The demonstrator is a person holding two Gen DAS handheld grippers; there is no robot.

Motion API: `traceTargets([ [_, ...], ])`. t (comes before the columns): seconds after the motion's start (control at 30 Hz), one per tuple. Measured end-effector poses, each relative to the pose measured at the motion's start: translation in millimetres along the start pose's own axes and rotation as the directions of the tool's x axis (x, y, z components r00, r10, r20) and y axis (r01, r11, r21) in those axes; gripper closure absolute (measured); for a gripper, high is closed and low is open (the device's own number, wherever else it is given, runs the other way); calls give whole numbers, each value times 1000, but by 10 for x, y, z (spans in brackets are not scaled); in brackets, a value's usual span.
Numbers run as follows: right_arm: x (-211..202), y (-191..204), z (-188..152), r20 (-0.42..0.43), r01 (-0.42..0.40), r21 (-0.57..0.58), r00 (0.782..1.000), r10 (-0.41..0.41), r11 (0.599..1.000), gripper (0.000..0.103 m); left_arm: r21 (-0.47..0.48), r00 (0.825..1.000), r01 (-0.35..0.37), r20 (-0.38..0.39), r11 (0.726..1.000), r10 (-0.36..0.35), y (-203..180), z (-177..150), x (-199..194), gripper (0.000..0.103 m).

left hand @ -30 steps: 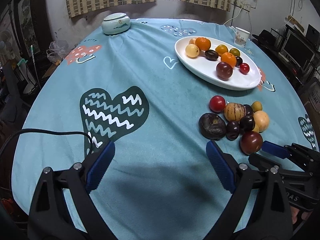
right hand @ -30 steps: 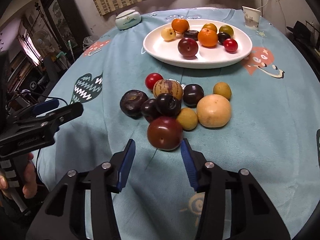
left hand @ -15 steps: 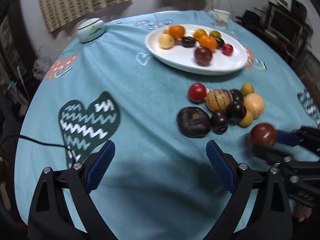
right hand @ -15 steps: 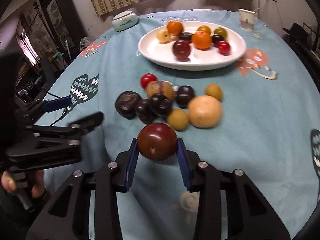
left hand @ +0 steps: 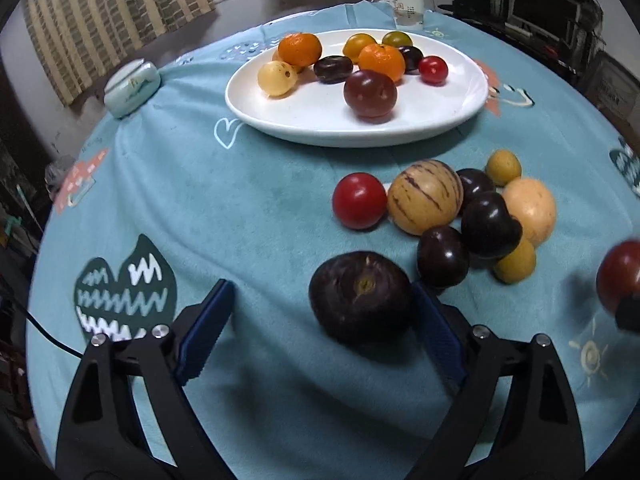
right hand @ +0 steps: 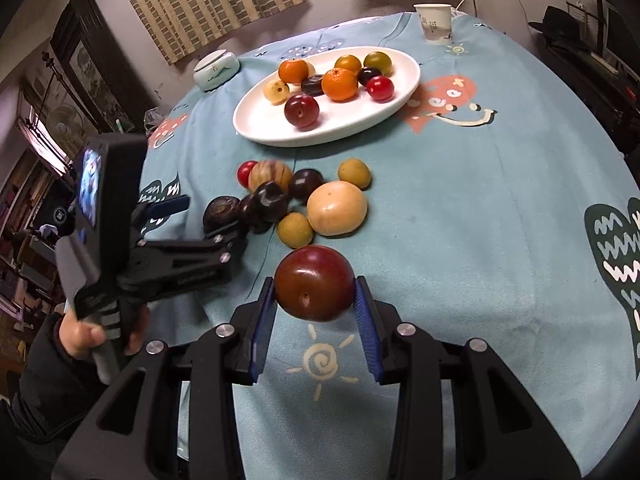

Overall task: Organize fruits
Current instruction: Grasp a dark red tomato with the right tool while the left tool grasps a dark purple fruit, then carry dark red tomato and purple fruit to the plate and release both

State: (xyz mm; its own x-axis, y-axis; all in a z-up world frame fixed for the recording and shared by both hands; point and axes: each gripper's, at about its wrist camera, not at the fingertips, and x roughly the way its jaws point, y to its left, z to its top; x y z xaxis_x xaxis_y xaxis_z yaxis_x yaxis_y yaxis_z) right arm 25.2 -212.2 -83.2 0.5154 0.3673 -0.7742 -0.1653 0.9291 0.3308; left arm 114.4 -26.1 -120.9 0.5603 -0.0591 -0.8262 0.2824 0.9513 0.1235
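The right tongs (right hand: 315,304) are clamped on a dark red plum (right hand: 315,283), its blue pads pressed against both sides, and the fruit hangs clear above the bench (right hand: 480,200) with its teal printed cloth. From the left wrist view that same plum (left hand: 619,276) shows blurred at the right edge. The left tongs (left hand: 320,320) stand wide apart and grip nothing; a big dark purple fruit (left hand: 361,297) lies on the cloth between the two blue pads, close against the right-hand one, though contact cannot be made out. Just beyond it sits the loose pile: a red tomato (left hand: 359,200), a striped tan melon (left hand: 425,197), several dark plums (left hand: 490,225), a pale round fruit (left hand: 532,210) and small yellow ones (left hand: 503,167). Further back the white oval plate (left hand: 460,108) carries two oranges (left hand: 380,62), a dark red plum, a pale yellow fruit (left hand: 277,77), a small red one and a few others. A paper cup (right hand: 434,22) stands behind the plate, and a pale lidded ceramic jar (right hand: 216,68) sits near the far left edge of the bench. In the right wrist view a hand (right hand: 90,334) holds the left tool's grip.
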Motion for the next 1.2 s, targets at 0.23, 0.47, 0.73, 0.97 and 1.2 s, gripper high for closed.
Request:
traceTargets([
  [0.23, -57, 68, 36, 19, -9, -17, 1000, 9, 1000, 64, -56, 995, 100, -6, 993, -100, -86, -74, -136, 56],
  [0.47, -169, 45, 74, 80, -10, -10, 997, 10, 1000, 64, -137, 985, 170, 65, 976, -162, 56, -241, -629, 56],
  [0.73, -137, 28, 97, 75, -7, -10, 997, 8, 1000, 64, -146, 984, 162, 98, 976, -148, 169, -100, -815, 56],
  [0.97, -155, 0, 311, 95, 21, -33, 995, -17, 999, 64, -155, 981, 181, 98, 971, -167, 264, 171, -881, 56],
  [1.2, 103, -130, 760, 94, 32, -13, 995, -31, 999, 64, -167, 983, 175, 84, 970, -162, 348, 667, -696, 56],
])
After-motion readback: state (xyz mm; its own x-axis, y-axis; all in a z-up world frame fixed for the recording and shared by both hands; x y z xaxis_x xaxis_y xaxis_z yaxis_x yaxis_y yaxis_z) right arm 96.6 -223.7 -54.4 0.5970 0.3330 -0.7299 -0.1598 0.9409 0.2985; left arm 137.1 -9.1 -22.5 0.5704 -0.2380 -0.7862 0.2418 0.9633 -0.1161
